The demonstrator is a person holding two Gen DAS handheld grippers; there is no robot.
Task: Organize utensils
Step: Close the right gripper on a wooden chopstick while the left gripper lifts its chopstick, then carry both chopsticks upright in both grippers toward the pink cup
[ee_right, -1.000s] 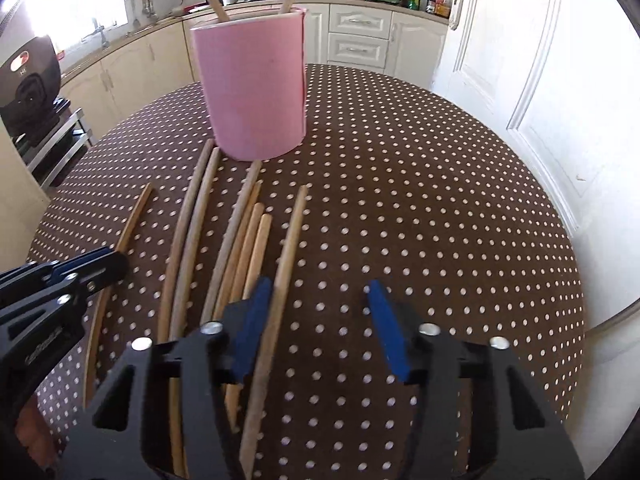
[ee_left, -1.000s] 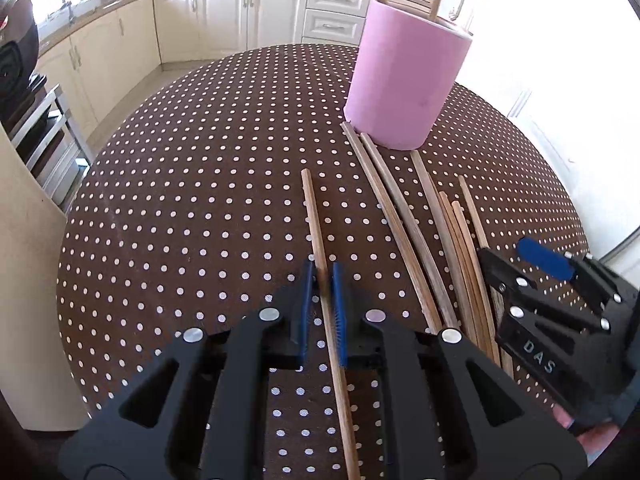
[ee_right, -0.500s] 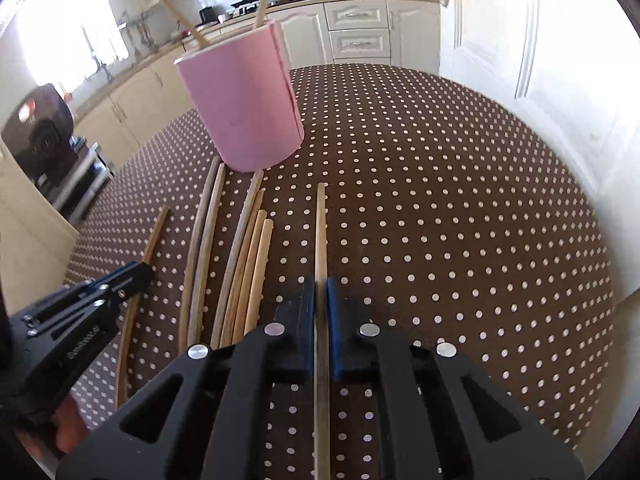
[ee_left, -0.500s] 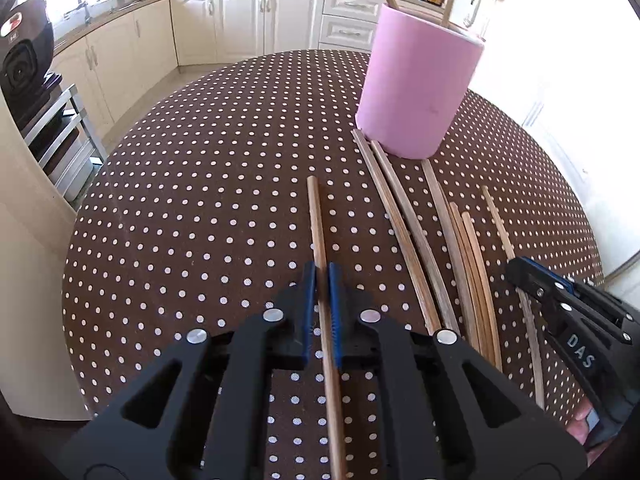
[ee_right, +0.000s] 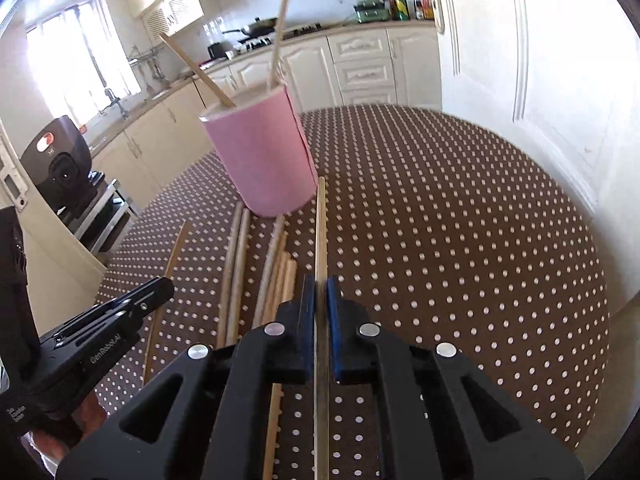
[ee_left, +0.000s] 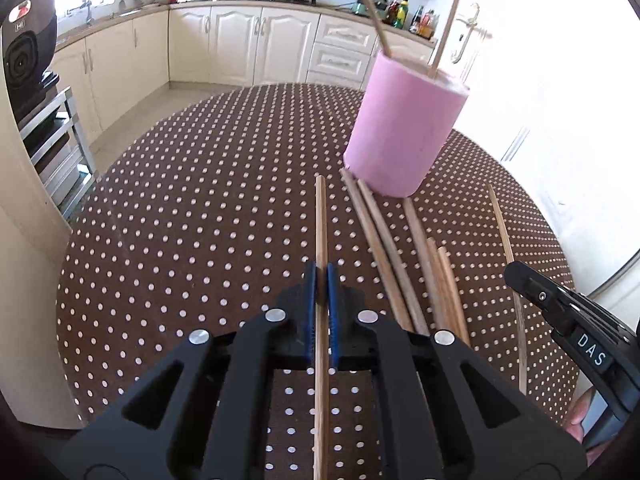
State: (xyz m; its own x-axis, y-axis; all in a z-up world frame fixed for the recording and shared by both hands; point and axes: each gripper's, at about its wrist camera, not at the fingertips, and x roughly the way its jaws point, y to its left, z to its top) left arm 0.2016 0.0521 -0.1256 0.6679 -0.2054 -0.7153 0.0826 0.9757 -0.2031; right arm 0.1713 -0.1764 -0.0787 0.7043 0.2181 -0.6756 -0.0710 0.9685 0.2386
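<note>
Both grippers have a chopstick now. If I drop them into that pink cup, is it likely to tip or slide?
Probably stable: the pink cup is wide, stands upright on the table, and already holds two leaning chopsticks without tipping. It looks light, though, so a hard knock on the rim from a chopstick might slide it on the smooth-looking cloth.

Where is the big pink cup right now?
The pink cup stands on the dotted table, far and right in the left wrist view, just beyond the loose chopsticks, with two sticks already poking out.
</note>
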